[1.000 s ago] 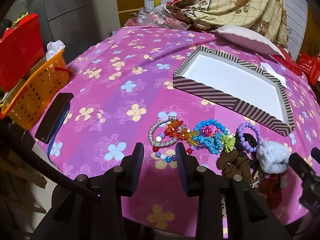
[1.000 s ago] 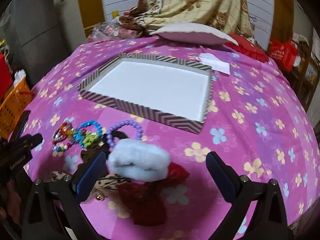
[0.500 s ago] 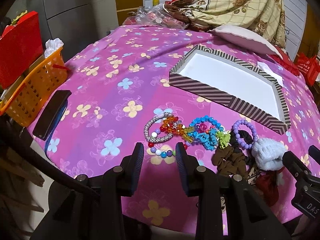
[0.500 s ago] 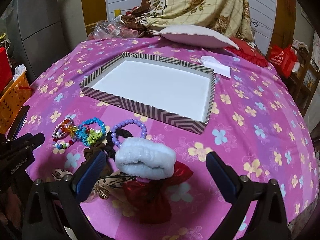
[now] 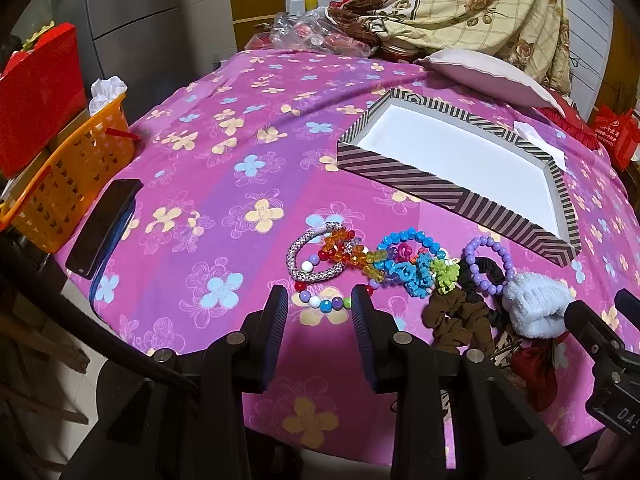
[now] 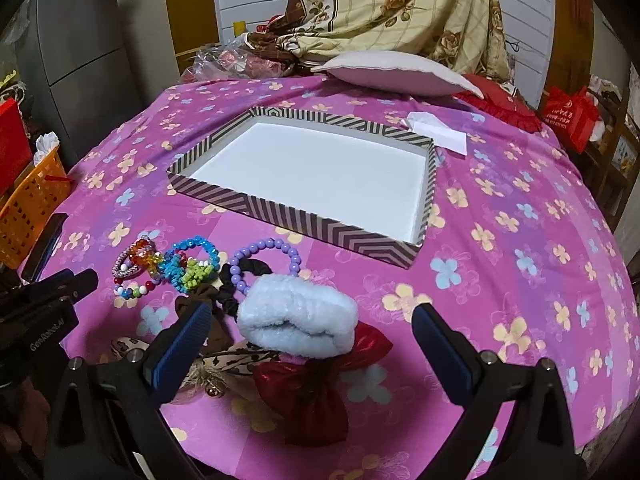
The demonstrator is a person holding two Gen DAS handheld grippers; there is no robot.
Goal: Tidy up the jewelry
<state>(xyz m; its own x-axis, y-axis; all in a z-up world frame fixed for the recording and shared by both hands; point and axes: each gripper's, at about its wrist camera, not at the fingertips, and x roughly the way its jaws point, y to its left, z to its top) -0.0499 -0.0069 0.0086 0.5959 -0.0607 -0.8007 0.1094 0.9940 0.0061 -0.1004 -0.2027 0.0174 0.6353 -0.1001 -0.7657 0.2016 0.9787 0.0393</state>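
Note:
A pile of jewelry lies on the pink flowered cloth in front of a striped box (image 5: pixel 400 178) with a bare white floor. In the left wrist view I see a silver bracelet (image 5: pixel 298 258), an orange crystal one (image 5: pixel 344 252), a blue one (image 5: pixel 412 240), a purple one (image 5: pixel 476 276), a brown scrunchie (image 5: pixel 452 316) and a white fluffy scrunchie (image 5: pixel 536 308). My left gripper (image 5: pixel 319 300) hovers open just short of a multicolour bead bracelet (image 5: pixel 320 302), touching nothing. My right gripper (image 6: pixel 312 314) stands wide open around the fluffy scrunchie (image 6: pixel 298 320) without pressing it; a red bow (image 6: pixel 320 392) lies below.
An orange basket (image 5: pixel 68 184) and a black phone (image 5: pixel 104 228) sit at the table's left edge. A pillow (image 6: pixel 392 76), a folded white paper (image 6: pixel 440 134) and a heap of blankets lie behind the box (image 6: pixel 280 210). Red bags (image 6: pixel 568 116) stand far right.

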